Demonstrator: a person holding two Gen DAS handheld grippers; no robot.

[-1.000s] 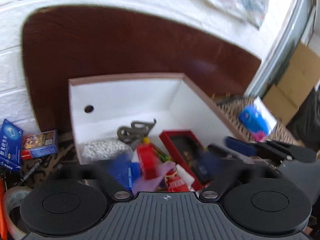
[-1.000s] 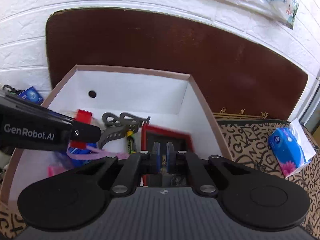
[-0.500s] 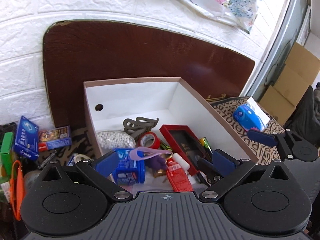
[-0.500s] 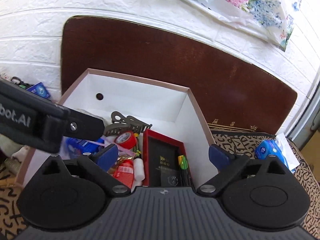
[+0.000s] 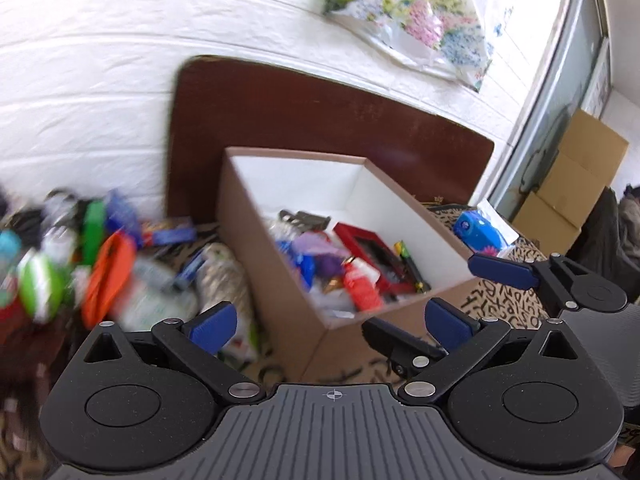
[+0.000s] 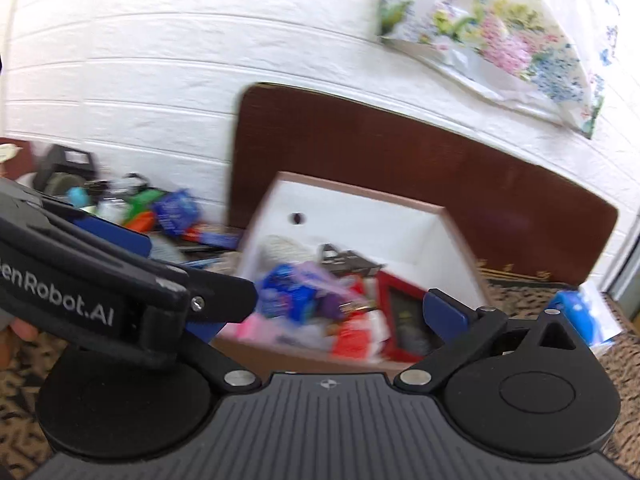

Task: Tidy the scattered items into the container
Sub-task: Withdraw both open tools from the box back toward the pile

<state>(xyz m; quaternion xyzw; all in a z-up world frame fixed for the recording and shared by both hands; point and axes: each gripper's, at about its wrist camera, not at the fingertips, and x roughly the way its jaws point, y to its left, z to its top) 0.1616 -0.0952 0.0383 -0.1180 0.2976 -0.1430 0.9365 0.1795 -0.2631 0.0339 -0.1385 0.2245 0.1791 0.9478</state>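
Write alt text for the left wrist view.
An open left gripper, holding nothing, hangs before a brown box with white inner walls, partly filled with small items including a red case. A blurred pile of clutter lies left of the box; the right gripper shows at right.

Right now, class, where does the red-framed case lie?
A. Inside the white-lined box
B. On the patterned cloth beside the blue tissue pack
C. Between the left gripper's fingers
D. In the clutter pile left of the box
A: the red-framed case lies inside the white-lined box, among other small items.
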